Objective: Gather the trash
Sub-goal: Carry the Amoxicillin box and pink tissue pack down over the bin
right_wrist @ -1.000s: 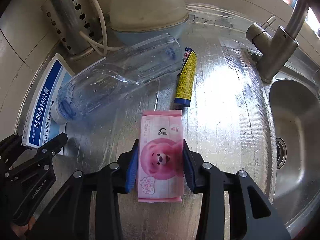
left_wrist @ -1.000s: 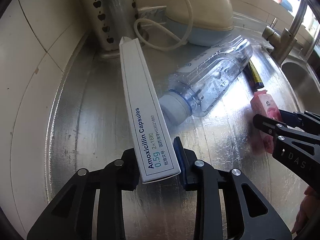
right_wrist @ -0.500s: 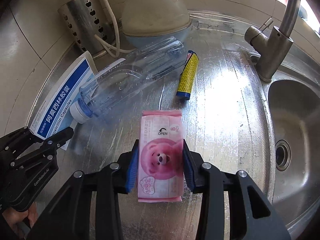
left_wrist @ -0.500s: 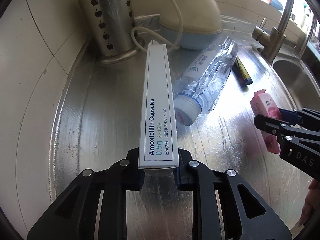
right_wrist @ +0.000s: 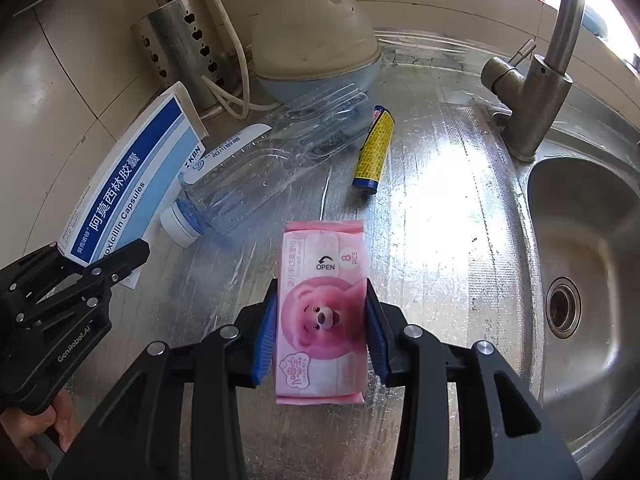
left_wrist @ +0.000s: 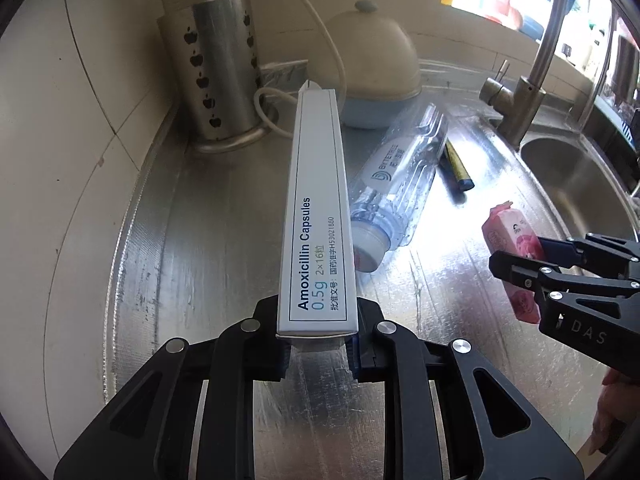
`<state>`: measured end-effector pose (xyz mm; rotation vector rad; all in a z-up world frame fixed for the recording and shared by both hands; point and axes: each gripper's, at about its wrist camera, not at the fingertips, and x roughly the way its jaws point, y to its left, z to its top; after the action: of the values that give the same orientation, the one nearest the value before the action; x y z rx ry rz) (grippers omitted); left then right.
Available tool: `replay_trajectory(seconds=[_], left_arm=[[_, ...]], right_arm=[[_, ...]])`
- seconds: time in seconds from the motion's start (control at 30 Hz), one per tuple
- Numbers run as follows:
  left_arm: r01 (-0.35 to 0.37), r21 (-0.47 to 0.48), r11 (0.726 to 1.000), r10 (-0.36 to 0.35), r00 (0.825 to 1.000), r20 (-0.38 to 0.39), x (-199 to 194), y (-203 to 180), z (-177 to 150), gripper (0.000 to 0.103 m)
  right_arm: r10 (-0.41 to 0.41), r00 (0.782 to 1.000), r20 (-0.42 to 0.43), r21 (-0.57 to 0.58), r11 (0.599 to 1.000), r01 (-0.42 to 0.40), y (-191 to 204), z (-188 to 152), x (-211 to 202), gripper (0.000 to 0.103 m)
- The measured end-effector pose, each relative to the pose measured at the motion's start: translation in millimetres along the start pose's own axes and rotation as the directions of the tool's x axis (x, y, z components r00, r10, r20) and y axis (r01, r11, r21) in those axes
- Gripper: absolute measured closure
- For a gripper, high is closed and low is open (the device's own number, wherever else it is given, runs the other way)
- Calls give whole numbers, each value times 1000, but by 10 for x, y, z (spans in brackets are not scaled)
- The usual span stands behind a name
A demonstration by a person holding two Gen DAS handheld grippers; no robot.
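Note:
My left gripper [left_wrist: 318, 344] is shut on a white and blue Amoxicillin box [left_wrist: 316, 216] and holds it above the steel counter; the box also shows in the right wrist view [right_wrist: 132, 184]. My right gripper [right_wrist: 320, 332] is shut on a pink wet-wipes pack [right_wrist: 322, 312], also seen in the left wrist view [left_wrist: 512, 248]. An empty clear plastic bottle [left_wrist: 400, 184] lies on its side on the counter [right_wrist: 264, 168]. A small yellow and blue tube [right_wrist: 374, 148] lies beside it.
A perforated steel utensil holder [left_wrist: 224, 80] and a domed cream and blue appliance [right_wrist: 316, 40] with a white cord stand at the back. A tap [right_wrist: 532, 92] and sink basin [right_wrist: 580, 272] are at the right. Tiled wall at the left.
Both grippers have risen and pulled back from the counter with their items. The box has swung from tilted left to pointing straight ahead.

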<state>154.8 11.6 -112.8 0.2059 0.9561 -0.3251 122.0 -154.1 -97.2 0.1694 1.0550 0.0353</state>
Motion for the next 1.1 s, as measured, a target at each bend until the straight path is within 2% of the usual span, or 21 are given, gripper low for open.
replay_trajectory(seconds=[0.3, 0.5, 0.83, 1.1], left_arm=[[31, 2, 1000, -31, 999, 25, -223, 8, -124, 82], [36, 37, 999, -37, 999, 38, -449, -57, -301, 82], [50, 117, 992, -57, 997, 58, -936, -251, -640, 82], [84, 185, 979, -95, 994, 53, -1360, -441, -1051, 82]], right_arm=[[38, 998, 43, -16, 999, -38, -40, -63, -218, 65], [66, 995, 72, -39, 997, -63, -65, -209, -413, 65], [125, 987, 103, -64, 991, -119, -69, -584, -813, 65], [157, 984, 88, -98, 984, -148, -22, -979, -1149, 65]])
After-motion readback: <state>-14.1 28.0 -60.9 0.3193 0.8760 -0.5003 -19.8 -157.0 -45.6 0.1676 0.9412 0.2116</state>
